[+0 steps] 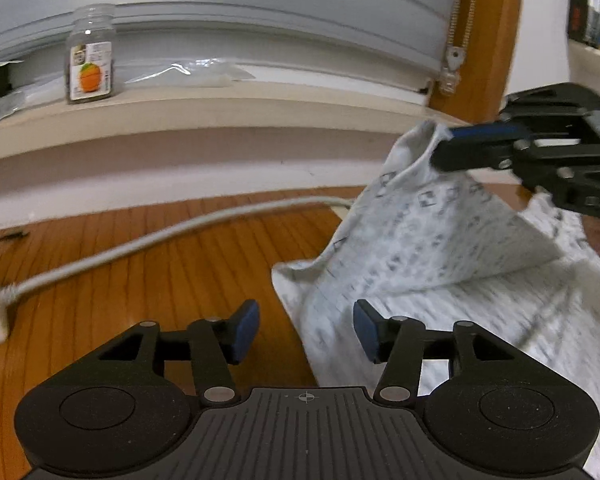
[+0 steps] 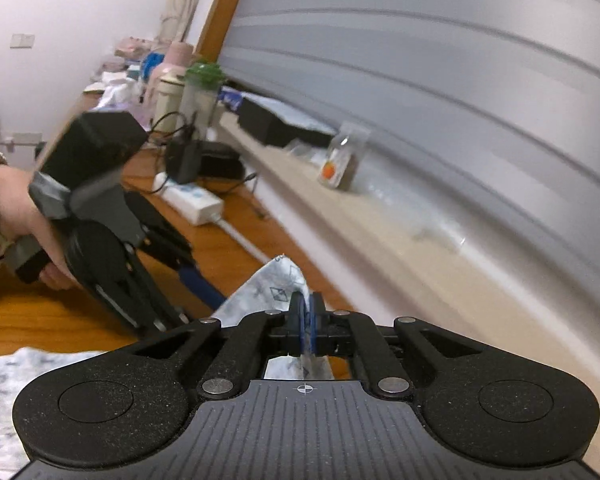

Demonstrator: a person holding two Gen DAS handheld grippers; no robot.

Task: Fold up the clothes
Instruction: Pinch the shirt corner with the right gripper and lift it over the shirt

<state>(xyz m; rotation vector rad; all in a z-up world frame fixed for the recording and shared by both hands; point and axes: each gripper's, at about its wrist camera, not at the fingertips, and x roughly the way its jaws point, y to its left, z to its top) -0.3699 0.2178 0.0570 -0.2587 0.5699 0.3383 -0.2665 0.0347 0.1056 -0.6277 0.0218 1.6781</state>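
A white garment with a small grey print (image 1: 428, 240) lies on the wooden table (image 1: 160, 272), its far corner lifted into a peak. My right gripper (image 1: 444, 148) is shut on that corner and holds it above the table; in the right wrist view the cloth (image 2: 268, 292) is pinched between its blue pads, right gripper (image 2: 307, 316). My left gripper (image 1: 306, 330) hovers open just over the garment's left edge, nothing between its fingers. In the right wrist view the left gripper (image 2: 204, 284) sits low at left, held by a hand (image 2: 16, 208).
A grey cable (image 1: 148, 240) runs across the table to a white power strip (image 2: 192, 200). A ledge (image 1: 220, 108) under the window blinds carries a small jar (image 1: 90, 56) with an orange label. Bottles, a charger and clutter stand at the table's far end (image 2: 180, 92).
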